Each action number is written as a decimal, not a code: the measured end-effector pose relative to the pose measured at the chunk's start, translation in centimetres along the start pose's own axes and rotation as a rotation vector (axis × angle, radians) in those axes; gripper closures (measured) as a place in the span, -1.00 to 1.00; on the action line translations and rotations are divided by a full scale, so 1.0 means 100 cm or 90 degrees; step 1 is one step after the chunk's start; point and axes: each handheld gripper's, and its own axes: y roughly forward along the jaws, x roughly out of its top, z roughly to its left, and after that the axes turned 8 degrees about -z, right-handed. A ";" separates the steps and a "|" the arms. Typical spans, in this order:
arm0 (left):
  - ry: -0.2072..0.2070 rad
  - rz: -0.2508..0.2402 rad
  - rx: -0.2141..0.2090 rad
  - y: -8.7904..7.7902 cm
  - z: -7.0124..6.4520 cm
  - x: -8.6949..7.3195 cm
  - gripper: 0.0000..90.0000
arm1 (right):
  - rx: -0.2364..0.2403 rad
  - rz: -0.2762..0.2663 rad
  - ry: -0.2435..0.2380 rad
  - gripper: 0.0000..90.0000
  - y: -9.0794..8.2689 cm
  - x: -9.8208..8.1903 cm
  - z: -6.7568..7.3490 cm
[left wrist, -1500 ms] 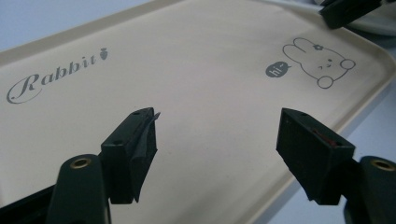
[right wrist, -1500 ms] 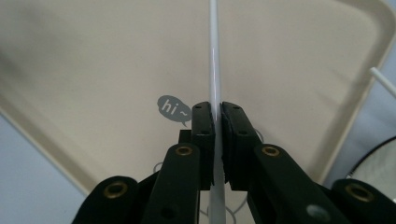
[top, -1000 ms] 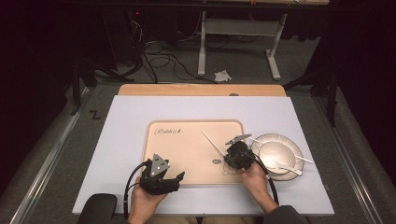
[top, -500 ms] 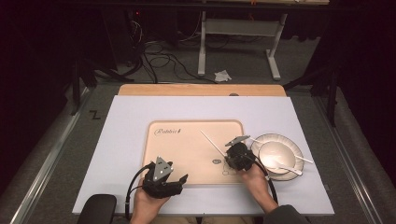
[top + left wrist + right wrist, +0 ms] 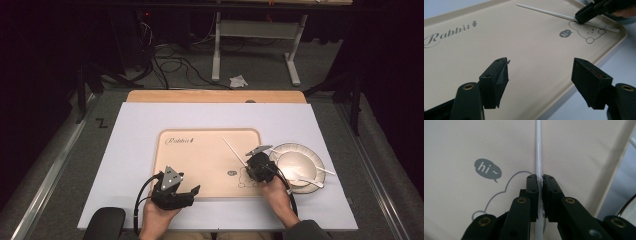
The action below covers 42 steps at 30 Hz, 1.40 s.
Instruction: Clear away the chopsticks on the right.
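Note:
A thin white stick [image 5: 231, 149] lies aslant on the right part of a beige tray [image 5: 200, 160] printed with "Rabbit" and a bear drawing. My right gripper [image 5: 248, 162] is shut on the stick's lower part. In the right gripper view the stick [image 5: 538, 150] runs straight up from between the pads [image 5: 532, 185]; the jaws have just been closing on it. My left gripper [image 5: 194, 191] rests at the tray's near left edge, open with nothing in it. In the left gripper view its jaws [image 5: 540, 72] stand wide over the tray [image 5: 499, 37], with the stick [image 5: 544, 10] and right gripper [image 5: 584, 17] beyond.
A white plate [image 5: 287, 148] sits just right of the tray on the white tabletop [image 5: 140, 125], holding a white spoon [image 5: 305, 180] and another white stick [image 5: 322, 169]. A wooden strip [image 5: 215, 96] borders the far edge. Cables and a stand lie on the floor behind.

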 end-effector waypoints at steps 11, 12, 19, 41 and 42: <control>0.012 0.009 -0.011 0.006 -0.001 0.002 -0.33 | -0.006 -0.003 0.004 0.77 -0.002 -0.003 -0.001; 0.011 0.009 -0.013 0.007 -0.002 0.002 -0.33 | -0.005 -0.002 0.002 0.71 -0.004 -0.004 0.000; 0.010 0.017 -0.027 0.012 -0.001 0.004 -0.34 | 0.000 -0.027 0.012 0.59 -0.016 -0.005 -0.003; 0.020 0.013 -0.075 0.033 0.001 0.011 -0.39 | 0.079 -0.131 0.035 0.35 -0.053 -0.021 -0.015; 0.016 0.013 -0.082 0.034 0.002 0.012 -0.39 | 0.080 -0.133 0.035 0.35 -0.055 -0.022 -0.015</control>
